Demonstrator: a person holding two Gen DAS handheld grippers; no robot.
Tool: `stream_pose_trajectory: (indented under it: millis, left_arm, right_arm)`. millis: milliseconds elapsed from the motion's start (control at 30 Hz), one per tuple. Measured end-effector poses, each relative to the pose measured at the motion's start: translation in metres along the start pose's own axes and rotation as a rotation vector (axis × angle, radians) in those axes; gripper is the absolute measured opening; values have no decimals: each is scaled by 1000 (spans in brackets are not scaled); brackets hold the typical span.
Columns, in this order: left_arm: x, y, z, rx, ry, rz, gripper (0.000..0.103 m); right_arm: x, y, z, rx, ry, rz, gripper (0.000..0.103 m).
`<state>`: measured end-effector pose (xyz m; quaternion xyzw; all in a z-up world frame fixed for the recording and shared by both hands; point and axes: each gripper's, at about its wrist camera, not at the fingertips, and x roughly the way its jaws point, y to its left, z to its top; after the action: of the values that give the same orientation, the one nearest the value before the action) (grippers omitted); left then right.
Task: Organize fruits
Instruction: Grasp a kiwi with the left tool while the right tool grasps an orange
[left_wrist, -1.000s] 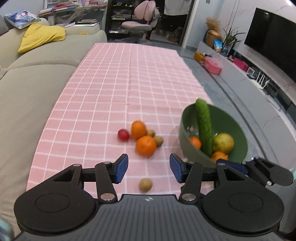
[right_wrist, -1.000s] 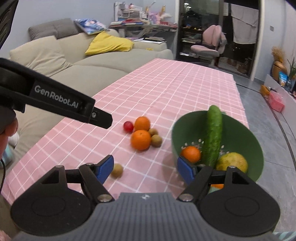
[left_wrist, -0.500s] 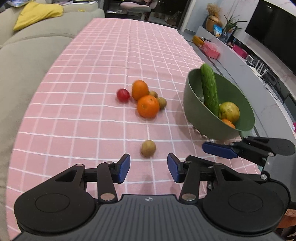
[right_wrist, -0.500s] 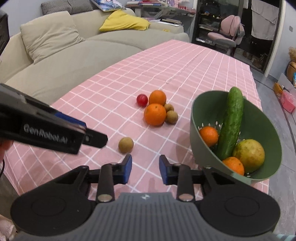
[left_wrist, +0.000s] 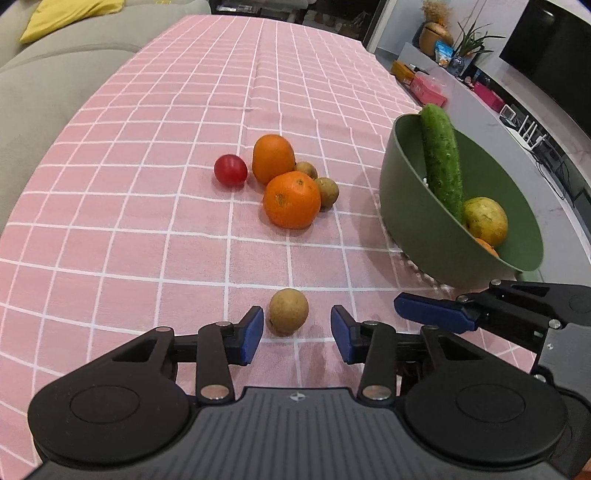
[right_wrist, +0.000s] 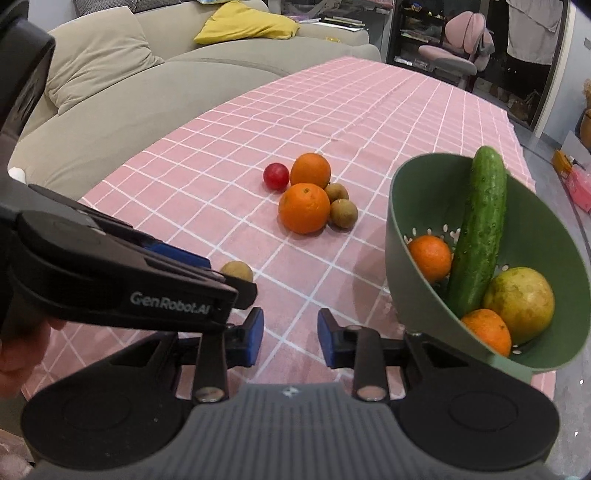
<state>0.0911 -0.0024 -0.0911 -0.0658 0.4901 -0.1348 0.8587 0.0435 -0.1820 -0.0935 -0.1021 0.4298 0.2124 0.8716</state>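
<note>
Pink checked cloth (left_wrist: 147, 229) covers the long table we work on, a beige sofa (right_wrist: 122, 110) along its far side. Nearest us, our left gripper (left_wrist: 297, 334) is spread wide around a small round brown fruit (left_wrist: 288, 311), its blue pads on either side, not touching it. Our right gripper (right_wrist: 290, 338) is released too, empty, just before the green bowl (right_wrist: 410, 206). That bowl tilts toward us; its bumpy dark-green cucumber (right_wrist: 480, 236) leans lengthwise up the wall, tip past the rim. Beyond the brown fruit lies a cluster: two oranges (left_wrist: 291, 199), two more brown fruits (left_wrist: 327, 189), a red tomato (left_wrist: 230, 169).
</note>
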Motion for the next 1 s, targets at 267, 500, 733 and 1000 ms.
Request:
stream_pose_trajectory:
  millis: [267, 500, 733, 1000]
  left_arm:
    - [8, 6, 3, -44, -1, -2, 27]
    - [-8, 23, 17, -102, -67, 68, 27]
    - [-16, 44, 27, -167, -97, 169, 27]
    - [-9, 55, 30, -197, -76, 204, 27]
  right_arm:
    - [11, -4, 5, 3, 4, 17, 29]
    - [14, 5, 19, -31, -87, 12, 29]
    - [34, 25, 44, -163, -177, -80, 42]
    - [61, 29, 57, -270, -186, -160, 56]
